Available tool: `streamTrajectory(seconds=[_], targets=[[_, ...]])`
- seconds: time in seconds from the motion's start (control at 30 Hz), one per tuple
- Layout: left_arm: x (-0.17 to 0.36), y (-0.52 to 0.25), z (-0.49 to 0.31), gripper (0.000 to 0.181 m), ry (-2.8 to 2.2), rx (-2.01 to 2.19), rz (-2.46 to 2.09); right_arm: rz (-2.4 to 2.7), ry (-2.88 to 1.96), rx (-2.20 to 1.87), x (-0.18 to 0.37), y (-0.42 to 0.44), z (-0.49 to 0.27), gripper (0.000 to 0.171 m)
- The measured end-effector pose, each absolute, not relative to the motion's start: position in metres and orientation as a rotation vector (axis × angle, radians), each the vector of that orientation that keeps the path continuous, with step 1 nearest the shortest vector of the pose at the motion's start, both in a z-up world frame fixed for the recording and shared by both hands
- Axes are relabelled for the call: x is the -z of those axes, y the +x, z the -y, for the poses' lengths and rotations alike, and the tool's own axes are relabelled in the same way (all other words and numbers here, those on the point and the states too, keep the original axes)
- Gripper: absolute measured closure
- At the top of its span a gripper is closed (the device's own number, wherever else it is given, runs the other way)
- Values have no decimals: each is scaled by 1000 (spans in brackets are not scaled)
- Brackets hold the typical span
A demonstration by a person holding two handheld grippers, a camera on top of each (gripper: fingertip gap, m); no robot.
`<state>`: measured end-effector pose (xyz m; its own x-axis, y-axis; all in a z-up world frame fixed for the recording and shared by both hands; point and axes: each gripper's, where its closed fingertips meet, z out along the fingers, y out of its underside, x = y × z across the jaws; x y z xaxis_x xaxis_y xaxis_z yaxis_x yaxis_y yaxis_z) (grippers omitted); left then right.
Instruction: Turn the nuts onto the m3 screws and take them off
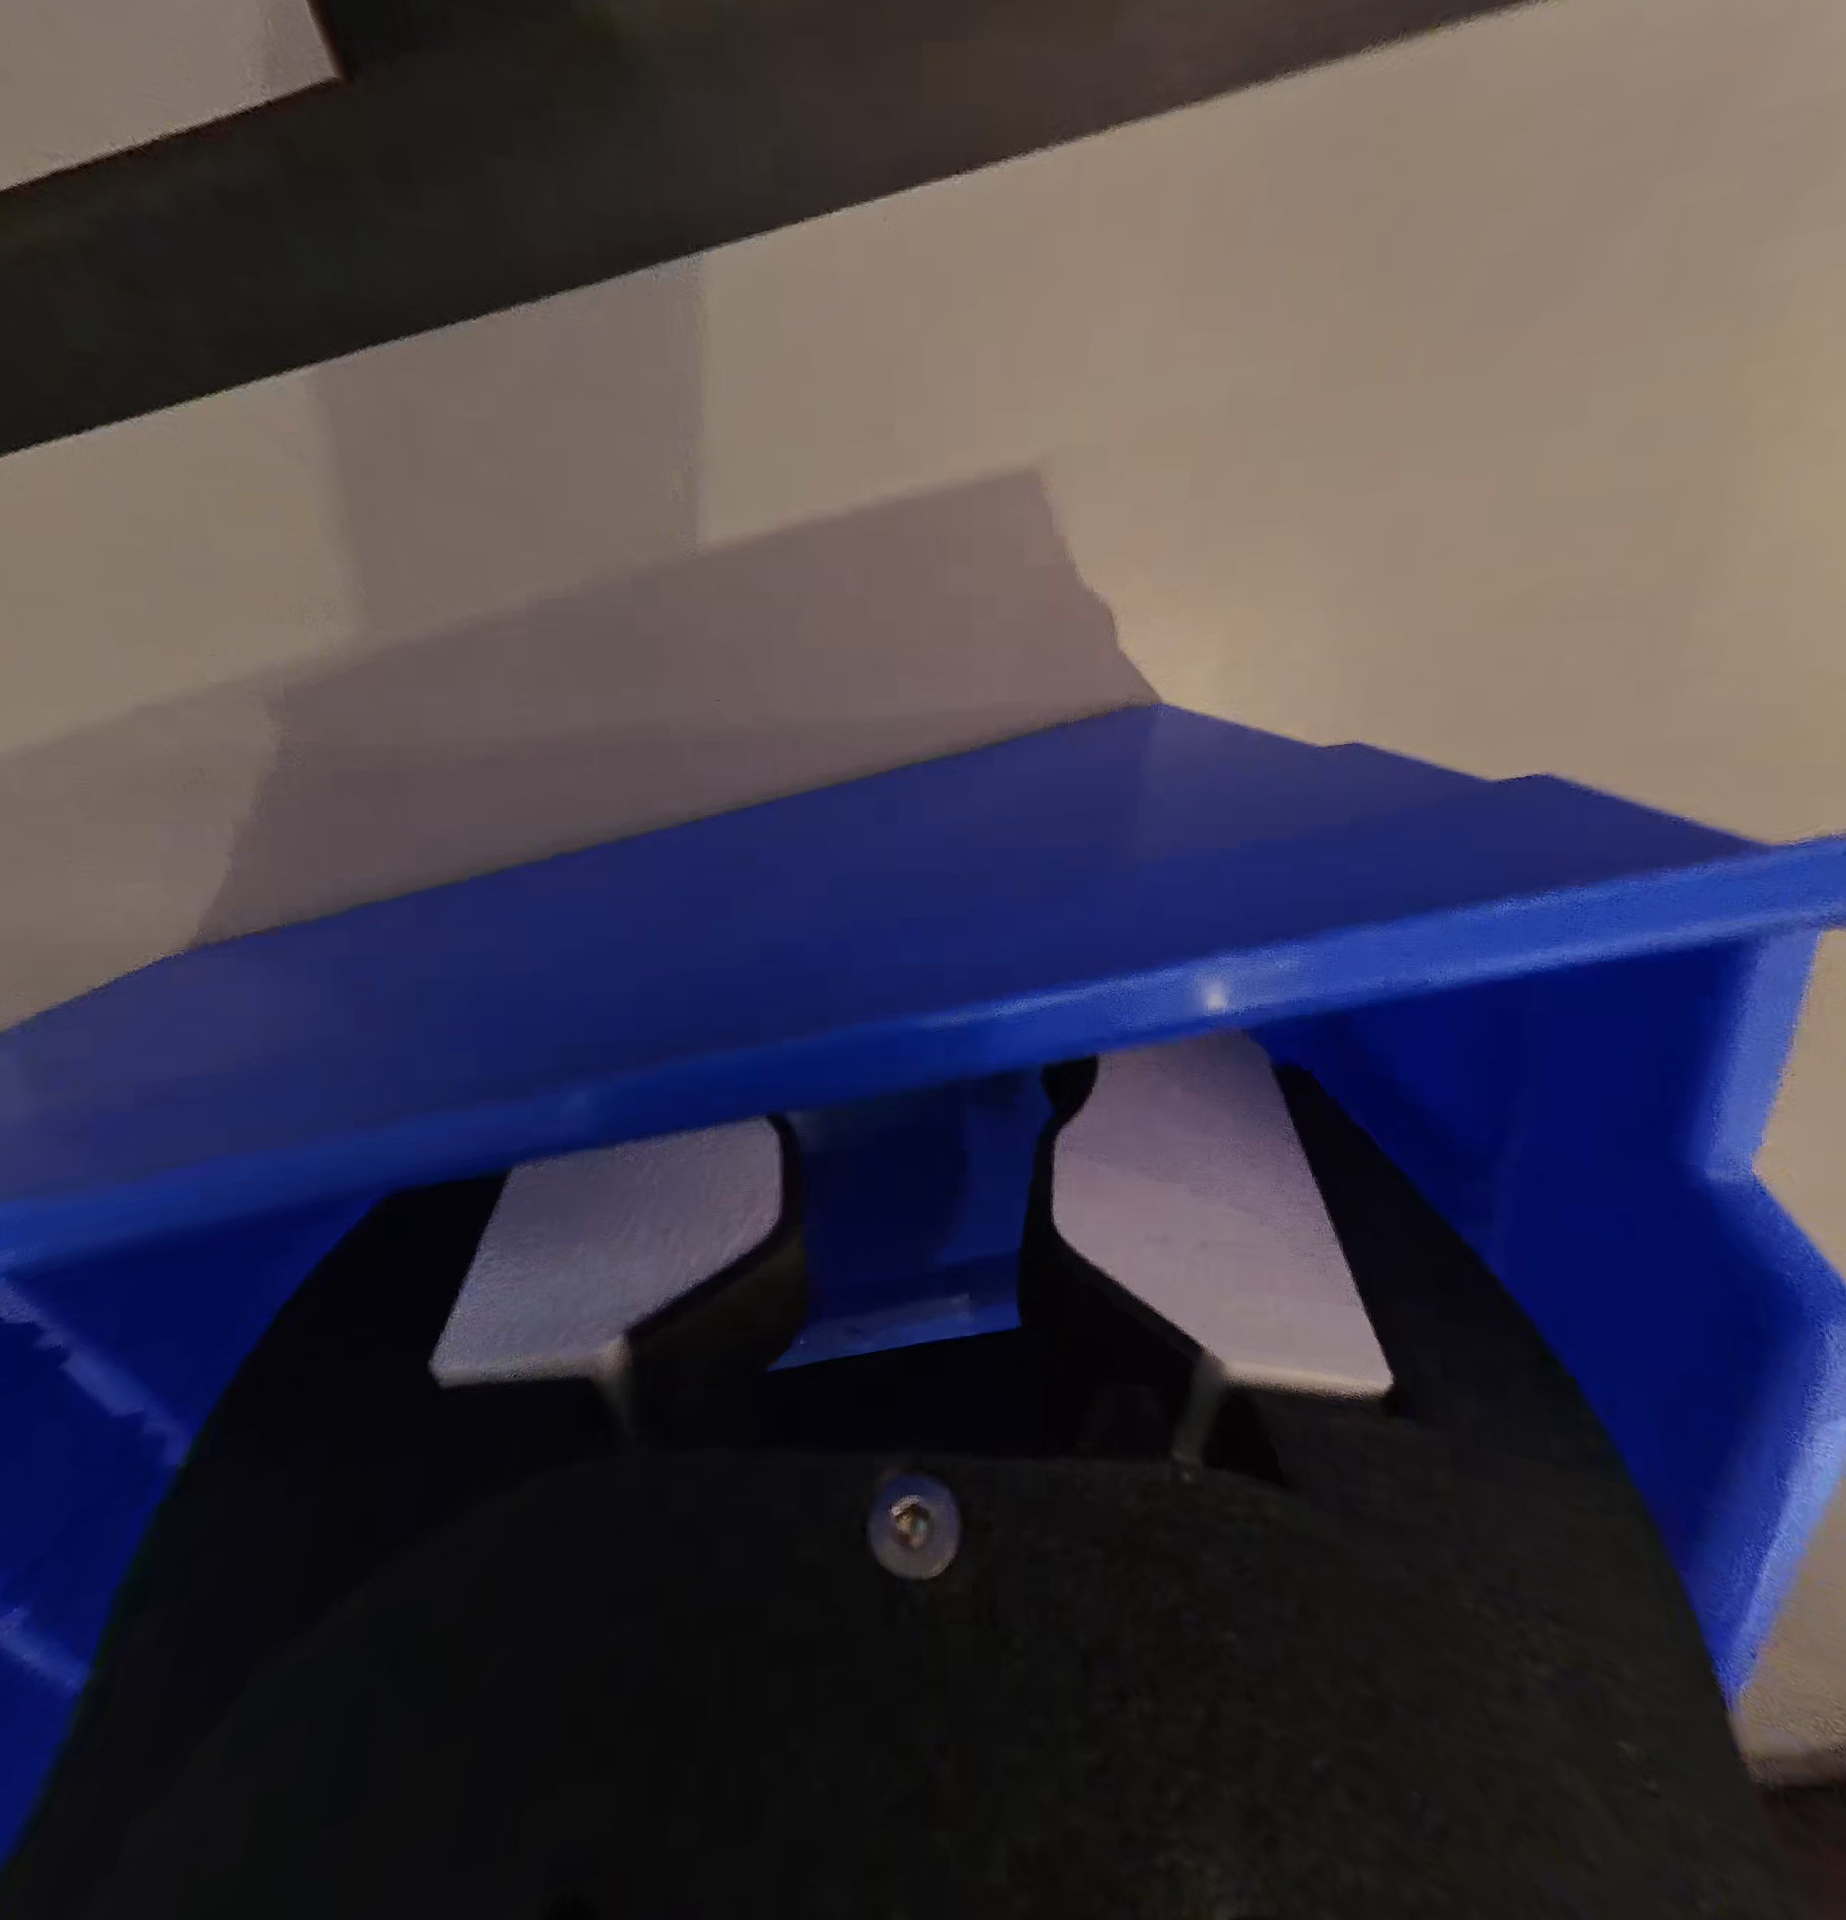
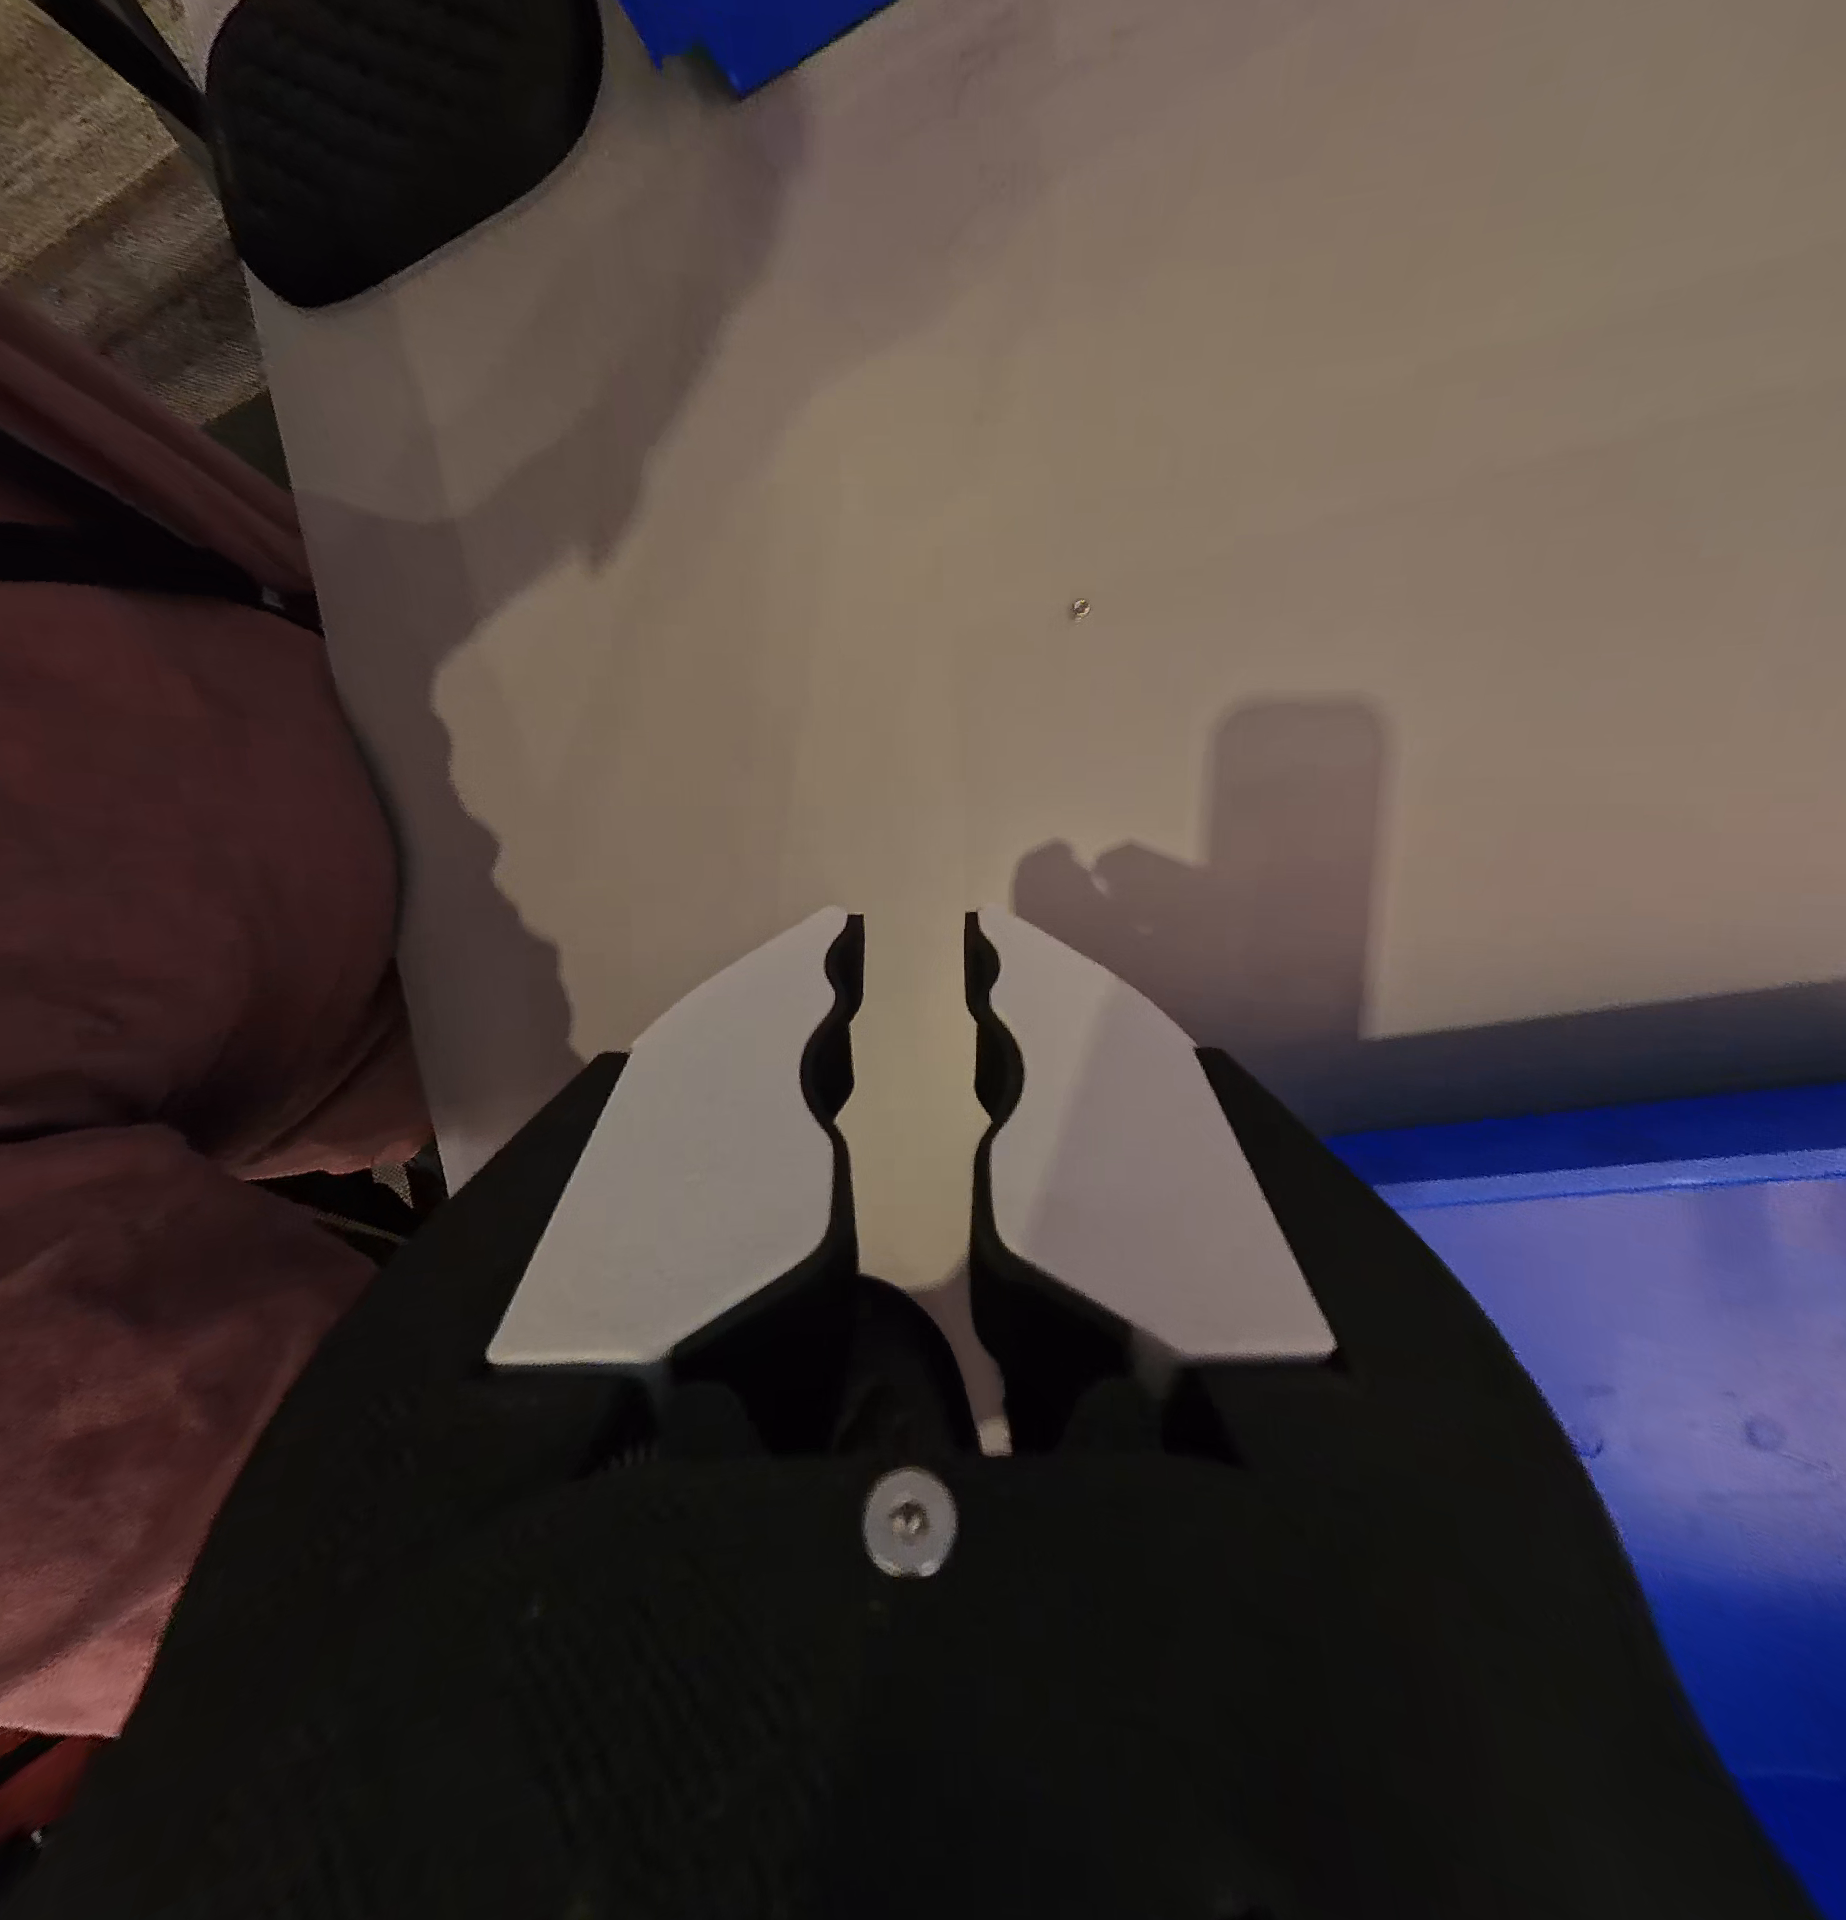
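Observation:
In the left wrist view my left gripper (image 1: 914,1195) is shut on a wall of a blue plastic bin (image 1: 898,914). The bin's rim hides the fingertips, and the bin fills the middle of the view, tilted over the white table (image 1: 1314,416). In the right wrist view my right gripper (image 2: 911,925) is open by a narrow gap and empty, hovering over the white table (image 2: 1210,312). A small silver nut (image 2: 1080,608) lies on the table ahead of it and a little to the right. No screw shows in either view.
A second blue bin (image 2: 1625,1403) stands at the lower right of the right wrist view. The other gripper's black body (image 2: 399,135) and a corner of its blue bin (image 2: 753,42) show at the top left. A person's maroon clothing (image 2: 150,935) is beyond the table's left edge. A dark band (image 1: 586,156) crosses the top of the left wrist view.

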<state>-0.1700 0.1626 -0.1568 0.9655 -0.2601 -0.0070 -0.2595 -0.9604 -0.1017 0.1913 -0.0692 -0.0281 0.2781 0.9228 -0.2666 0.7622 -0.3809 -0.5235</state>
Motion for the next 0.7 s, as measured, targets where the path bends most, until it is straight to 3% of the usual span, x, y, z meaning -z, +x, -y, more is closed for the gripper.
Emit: streamTrajectory(seconds=[0.03, 0.23, 0.4, 0.7], targets=[[157, -168, -162, 139, -3000, -10, -430, 1546, -2258, -769, 28, 192, 70, 152], [156, -169, -152, 150, -3032, -52, -487, 1577, -2232, -747, 24, 194, 75, 152], [158, -172, -138, 176, -3066, 2, -513, 1581, -2199, -750, 18, 195, 77, 152], [151, -197, -134, 176, -3020, -71, -622, 1591, -2151, -758, 12, 193, 79, 152]])
